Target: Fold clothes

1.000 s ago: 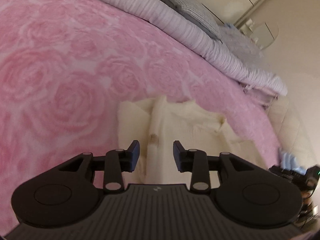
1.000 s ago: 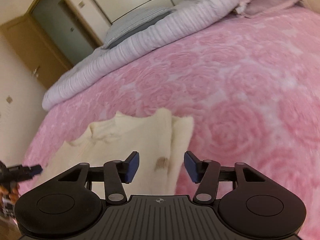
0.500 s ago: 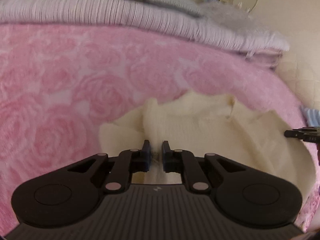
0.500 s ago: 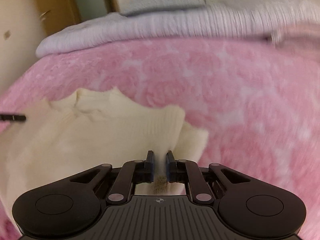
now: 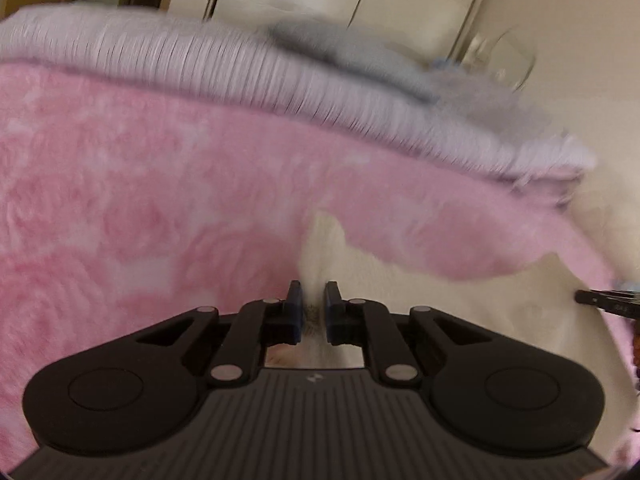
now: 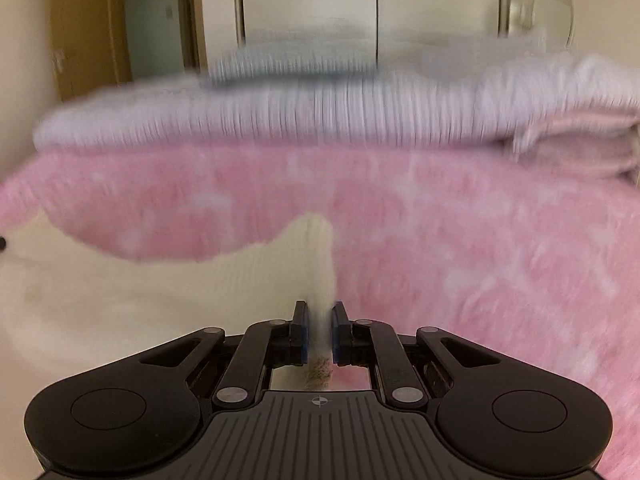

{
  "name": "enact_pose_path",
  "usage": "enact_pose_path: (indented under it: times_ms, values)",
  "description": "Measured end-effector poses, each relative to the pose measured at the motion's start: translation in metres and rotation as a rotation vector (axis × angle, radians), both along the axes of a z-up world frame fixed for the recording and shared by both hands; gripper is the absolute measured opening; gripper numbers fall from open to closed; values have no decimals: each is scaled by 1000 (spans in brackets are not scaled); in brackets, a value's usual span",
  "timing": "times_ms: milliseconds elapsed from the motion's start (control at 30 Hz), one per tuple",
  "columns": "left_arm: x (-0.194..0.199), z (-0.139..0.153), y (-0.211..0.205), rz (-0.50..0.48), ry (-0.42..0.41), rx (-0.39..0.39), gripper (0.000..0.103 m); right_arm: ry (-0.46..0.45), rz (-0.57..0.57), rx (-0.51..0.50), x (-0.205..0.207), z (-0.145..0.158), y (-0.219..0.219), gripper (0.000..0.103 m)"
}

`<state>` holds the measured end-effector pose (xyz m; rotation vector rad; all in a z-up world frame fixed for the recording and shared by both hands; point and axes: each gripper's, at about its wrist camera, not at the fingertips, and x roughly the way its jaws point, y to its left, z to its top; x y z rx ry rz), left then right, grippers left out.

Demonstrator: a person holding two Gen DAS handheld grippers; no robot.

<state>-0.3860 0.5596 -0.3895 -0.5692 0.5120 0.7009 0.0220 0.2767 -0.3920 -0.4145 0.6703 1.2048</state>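
Since a moment ago both tongs, left (image 5: 313, 306) and right (image 6: 319, 330), have lifted the cream sweater (image 6: 160, 300) they pinch off the pink bed (image 6: 480, 240), wardrobe doors (image 6: 308, 0) behind.

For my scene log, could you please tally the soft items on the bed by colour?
Cream: 1, the cream knitted sweater, pinched by the left gripper and right gripper.
Pink: 1, the pink rose-patterned fleece blanket.
Lilac-white: 1, the ribbed lilac-white duvet.
Grey: 1, the grey striped pillow.
Total: 4.
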Motion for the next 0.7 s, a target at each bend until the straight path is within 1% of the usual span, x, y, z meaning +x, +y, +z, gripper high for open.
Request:
enact_pose_path:
  times_ms: [67, 100, 167, 233, 267, 300, 333, 367, 433, 533, 600, 700]
  values:
    - [4, -19, 2, 10, 42, -49, 11, 7, -17, -28, 4, -11, 8, 10]
    - [2, -25, 3, 15, 38, -62, 13, 11, -26, -42, 7, -16, 13, 11]
    - [-9, -26, 5, 48, 3, -96, 20, 18, -43, -70, 11, -26, 21, 14]
    - [-22, -23, 9, 75, -42, -146, 22, 85, -68, -42, 10, -20, -4, 22]
    - [-29, -20, 8, 86, -59, -159, 22, 119, -81, -27, 9, -16, -17, 24]
    - [-38, -16, 5, 98, -72, -170, 23, 154, -93, -12, 9, -13, -30, 29]
    - [-47, -11, 0, 105, -88, -177, 23, 188, -105, 3, 8, -9, -43, 34]
    - [-57, -6, -5, 111, -104, -185, 26, 222, -118, 18, 8, -6, -56, 37]
    - [-86, -1, -23, 135, -157, -236, 30, 291, -143, 49, 6, 2, -81, 42]
    - [-123, 0, -57, 158, -241, -322, 31, 394, -180, 94, 5, 12, -120, 46]
    - [-139, -4, -80, 171, -267, -366, 31, 462, -204, 124, 4, 19, -146, 47]
    - [-153, -12, -109, 179, -326, -441, 31, 529, -225, 137, -13, 17, -177, 48]
